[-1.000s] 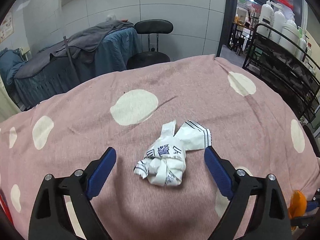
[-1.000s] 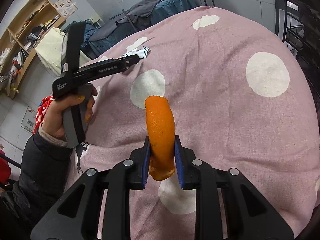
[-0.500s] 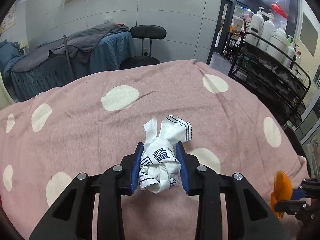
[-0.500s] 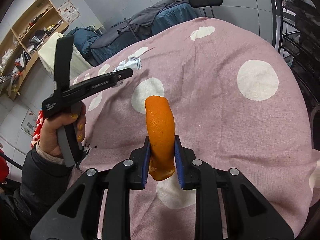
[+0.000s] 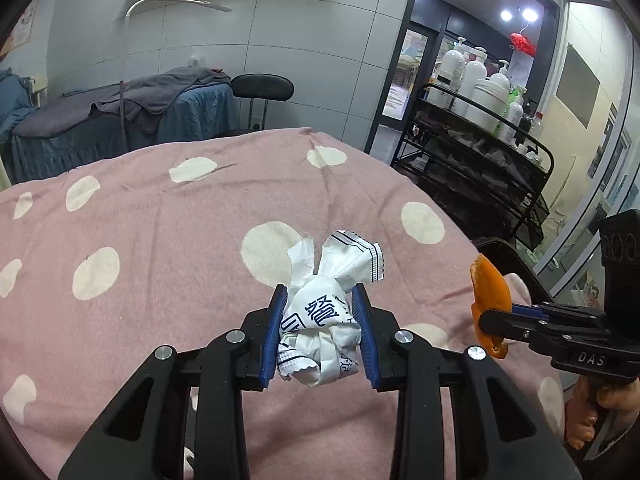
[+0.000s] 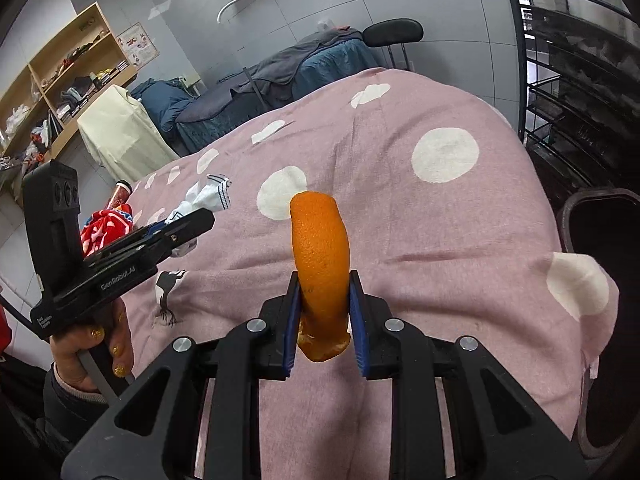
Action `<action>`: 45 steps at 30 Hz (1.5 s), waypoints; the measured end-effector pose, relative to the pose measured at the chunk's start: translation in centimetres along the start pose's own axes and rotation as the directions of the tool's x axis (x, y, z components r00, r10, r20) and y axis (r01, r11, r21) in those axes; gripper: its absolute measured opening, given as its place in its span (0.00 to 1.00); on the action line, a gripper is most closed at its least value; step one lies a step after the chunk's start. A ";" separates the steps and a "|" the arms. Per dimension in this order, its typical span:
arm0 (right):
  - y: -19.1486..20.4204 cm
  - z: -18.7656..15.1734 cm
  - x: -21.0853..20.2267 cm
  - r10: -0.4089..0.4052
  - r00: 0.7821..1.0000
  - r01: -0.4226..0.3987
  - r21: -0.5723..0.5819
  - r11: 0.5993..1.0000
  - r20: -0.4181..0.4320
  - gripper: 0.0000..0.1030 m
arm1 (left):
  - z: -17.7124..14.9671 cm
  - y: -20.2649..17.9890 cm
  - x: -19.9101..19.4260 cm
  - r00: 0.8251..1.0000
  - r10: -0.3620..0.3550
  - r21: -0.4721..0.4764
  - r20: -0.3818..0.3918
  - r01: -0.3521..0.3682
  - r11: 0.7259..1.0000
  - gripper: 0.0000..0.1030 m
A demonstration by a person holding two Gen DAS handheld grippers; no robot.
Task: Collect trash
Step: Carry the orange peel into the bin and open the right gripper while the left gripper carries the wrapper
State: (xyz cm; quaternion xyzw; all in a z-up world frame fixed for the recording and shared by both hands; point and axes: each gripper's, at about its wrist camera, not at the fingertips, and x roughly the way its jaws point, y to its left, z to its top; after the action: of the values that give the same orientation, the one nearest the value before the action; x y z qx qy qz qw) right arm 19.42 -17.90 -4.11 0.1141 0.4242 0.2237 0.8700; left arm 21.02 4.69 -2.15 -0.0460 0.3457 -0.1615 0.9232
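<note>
Now crumpled wrapper [image 5: 320,332] sits pinched between left fingers [image 5: 276,332].

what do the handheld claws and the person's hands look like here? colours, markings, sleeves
Both claws, left and right, are black plastic frames with silver bolts and blue pads. White lettering runs along each body. A black camera block with round lenses tops each handle. The left hand has gold glitter nails and a dark sleeve over a pale cuff.

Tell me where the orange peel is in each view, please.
Left wrist view: orange peel at right edge, in the right gripper's jaws.
Right wrist view: peel in the centre, upright between the jaws.
Shared landmark: the black chair behind the pink cover.
</note>
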 end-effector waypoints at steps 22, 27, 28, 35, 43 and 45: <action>-10.4 -3.3 -11.6 -0.210 0.959 0.172 0.196 0.965 0.190 0.23 | -1.9 -11.7 -1.3 0.976 -0.216 0.077 0.016 0.214 0.974 0.33; -14.3 -3.6 -12.1 -0.293 0.940 0.241 0.269 0.932 0.175 0.23 | -2.2 -14.1 -0.5 0.969 -0.246 0.127 -0.009 0.245 0.961 0.33; -15.1 -3.7 -12.1 -0.309 0.936 0.255 0.283 0.925 0.167 0.23 | -2.2 -14.5 -0.4 0.968 -0.252 0.133 -0.013 0.251 0.959 0.33; -20.5 -4.9 -9.6 -0.374 0.926 0.334 0.351 0.875 0.052 0.23 | -2.4 -17.0 0.1 0.956 -0.291 0.178 -0.033 0.292 0.940 0.33; -24.3 -6.5 -6.1 -0.380 0.923 0.371 0.408 0.834 -0.063 0.24 | -2.9 -18.8 0.9 0.949 -0.309 0.199 -0.064 0.315 0.928 0.33; -24.5 -6.9 -5.7 -0.375 0.924 0.372 0.415 0.830 -0.078 0.28 | -3.1 -19.2 1.0 0.946 -0.316 0.200 -0.073 0.324 0.925 0.33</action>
State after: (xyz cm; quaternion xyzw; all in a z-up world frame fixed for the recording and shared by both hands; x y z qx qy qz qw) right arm 18.08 -42.07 -13.93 0.2153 0.4735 -0.0479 0.8527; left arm 14.58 -13.63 -1.39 -0.0014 0.3326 -0.3463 0.8772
